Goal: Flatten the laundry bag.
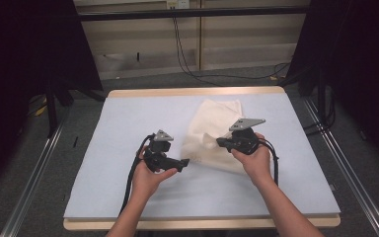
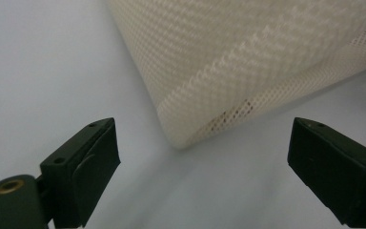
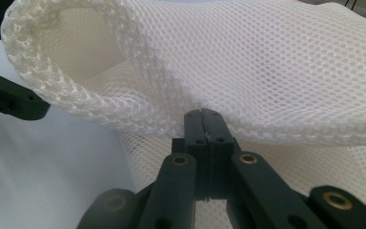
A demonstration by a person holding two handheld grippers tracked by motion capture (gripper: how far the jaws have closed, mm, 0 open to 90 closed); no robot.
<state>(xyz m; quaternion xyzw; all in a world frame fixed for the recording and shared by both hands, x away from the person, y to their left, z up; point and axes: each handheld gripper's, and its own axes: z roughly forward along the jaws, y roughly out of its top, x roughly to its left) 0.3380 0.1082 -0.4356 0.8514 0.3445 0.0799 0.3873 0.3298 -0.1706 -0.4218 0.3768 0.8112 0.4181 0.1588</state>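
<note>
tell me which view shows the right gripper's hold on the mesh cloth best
The right gripper view: the right gripper is shut on the mesh cloth, lifting its edge. The high view shows the pinch small. The left gripper view shows a raised cloth corner between wide jaws.

Mesh bag on the table, right of centre.
The mesh bag [image 1: 216, 132] lies on the table [image 1: 128, 128]; the left gripper [image 1: 183, 163] sits at its lower left, the right gripper [image 1: 220, 142] on its middle.

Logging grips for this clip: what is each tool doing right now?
Left tool: open, holding nothing, the mesh bag lies just ahead of it.
Right tool: closed, pinching the mesh bag's edge.
</note>
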